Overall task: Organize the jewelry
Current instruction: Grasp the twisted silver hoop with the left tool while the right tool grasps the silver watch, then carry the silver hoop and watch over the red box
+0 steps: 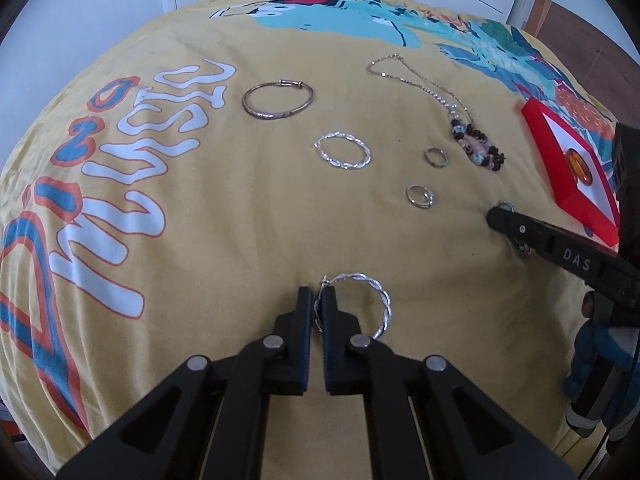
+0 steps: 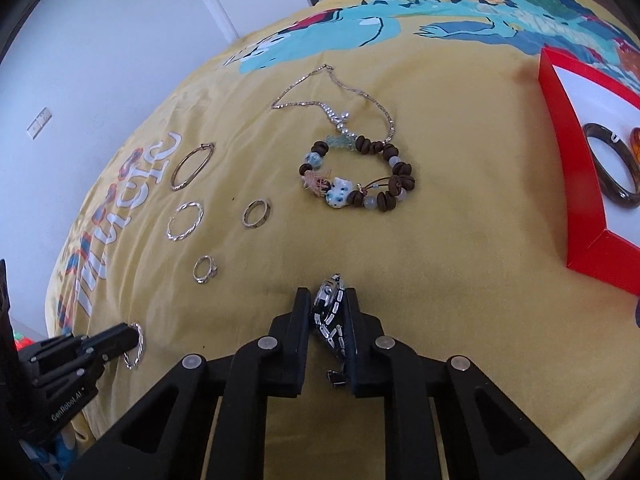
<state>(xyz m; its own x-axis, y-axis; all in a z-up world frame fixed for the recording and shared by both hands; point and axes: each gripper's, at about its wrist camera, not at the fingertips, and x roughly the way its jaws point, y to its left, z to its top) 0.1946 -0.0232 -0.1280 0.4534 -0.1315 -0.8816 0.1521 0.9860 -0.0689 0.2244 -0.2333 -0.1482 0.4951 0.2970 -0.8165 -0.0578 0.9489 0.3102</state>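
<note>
My left gripper is shut on the rim of a twisted silver hoop that lies on the yellow bedspread; the same hoop shows at the lower left of the right wrist view. A silver metal-link watch stands on edge between the pads of my right gripper, which is shut on it. In the left wrist view the right gripper's black fingers press down near the red tray. That white-lined tray holds a dark bangle and an amber piece.
Spread on the cloth are a second twisted hoop, a gold bangle, two small rings, a beaded bracelet and a thin chain necklace. White closet doors stand beyond the bed.
</note>
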